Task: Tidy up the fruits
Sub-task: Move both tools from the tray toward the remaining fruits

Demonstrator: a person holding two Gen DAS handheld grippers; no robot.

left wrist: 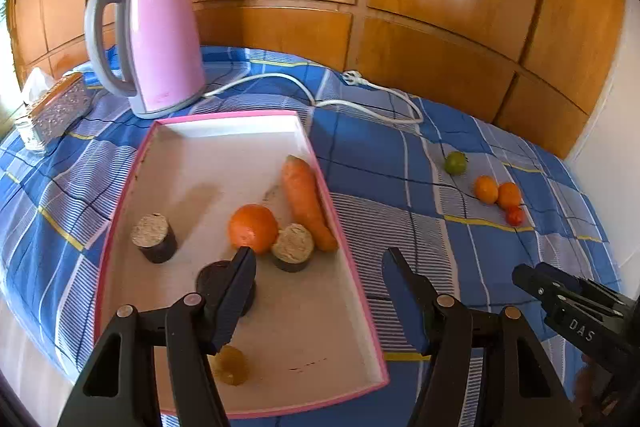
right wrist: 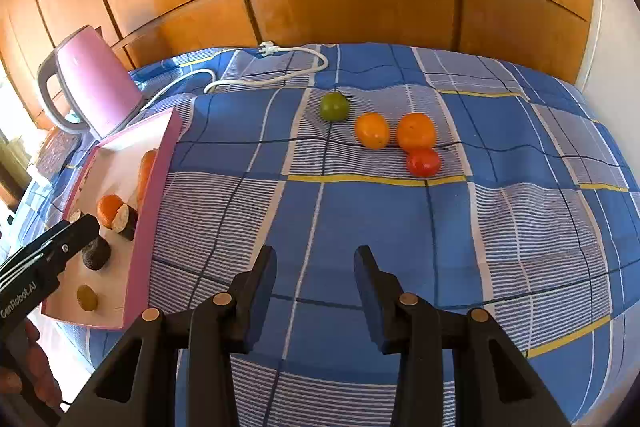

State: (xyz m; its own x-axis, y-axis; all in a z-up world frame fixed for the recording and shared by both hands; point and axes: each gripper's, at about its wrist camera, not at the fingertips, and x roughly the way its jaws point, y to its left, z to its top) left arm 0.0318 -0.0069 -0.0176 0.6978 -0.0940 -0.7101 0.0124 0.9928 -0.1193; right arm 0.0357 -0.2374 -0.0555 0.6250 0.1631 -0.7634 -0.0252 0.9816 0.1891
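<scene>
Both tongs hang empty, the left tongs [left wrist: 318, 259] gaping over the tray [left wrist: 360, 283], the right tongs [right wrist: 315, 259] narrower, aimed at twelve o'clock toward four loose fruits [right wrist: 372, 130] awaiting collection.

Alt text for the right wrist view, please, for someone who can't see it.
The right gripper hangs open and empty over a blue checked cloth, pointing toward four small fruits ahead: one green, two orange, one red. At left, a pink-rimmed tray holds an orange and a carrot, beside a pink kettle.
</scene>
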